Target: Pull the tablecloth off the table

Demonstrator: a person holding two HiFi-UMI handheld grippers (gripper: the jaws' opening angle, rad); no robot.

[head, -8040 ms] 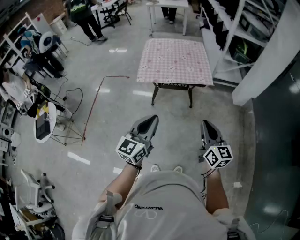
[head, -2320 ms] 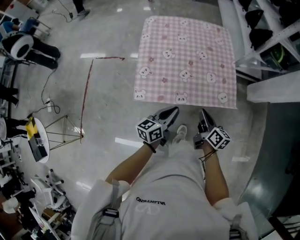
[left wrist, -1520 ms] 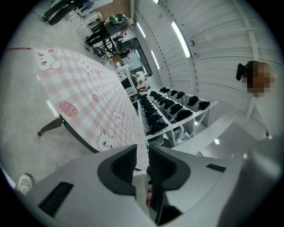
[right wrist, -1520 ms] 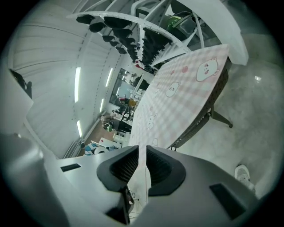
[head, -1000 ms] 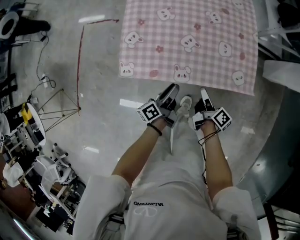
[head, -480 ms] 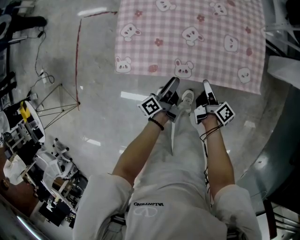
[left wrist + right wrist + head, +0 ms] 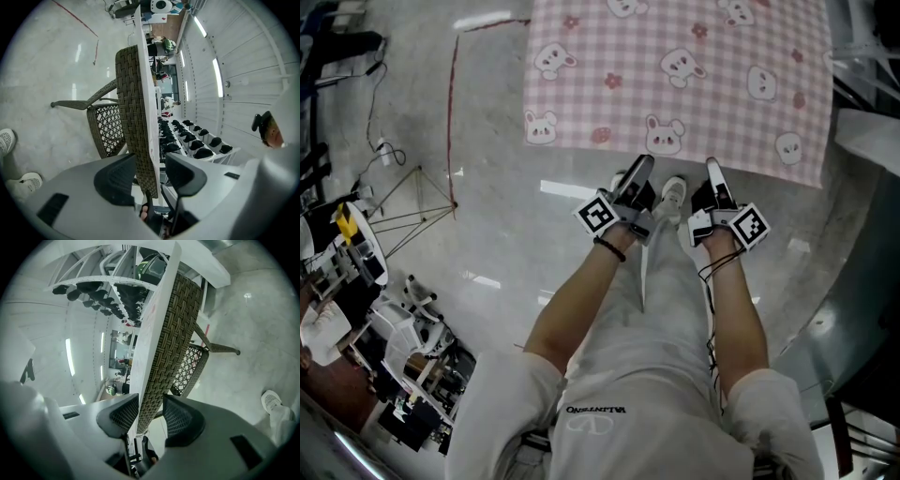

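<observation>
Your two arms reach forward from the bottom of the head view, and each hand carries a gripper topped with a marker cube. The left gripper and the right gripper sit side by side at the near edge of the table. A white shoe shows between them on the grey floor below.

In the left gripper view, its fingers are spread. The table's brown woven rim runs between them, with the pale edge of the cloth lying along it. A gap shows between the cloth and one finger.

In the right gripper view, the fingers have just been opening and now stand wide. They straddle the same rim and cloth edge without pinching either.

Just beyond both grippers, the tablecloth lies flat and covers the whole tabletop. It is pink checked, printed with white bunnies and small flowers.

Further off, a red line crosses the floor to your left. White shelving stands to the right of the table.
</observation>
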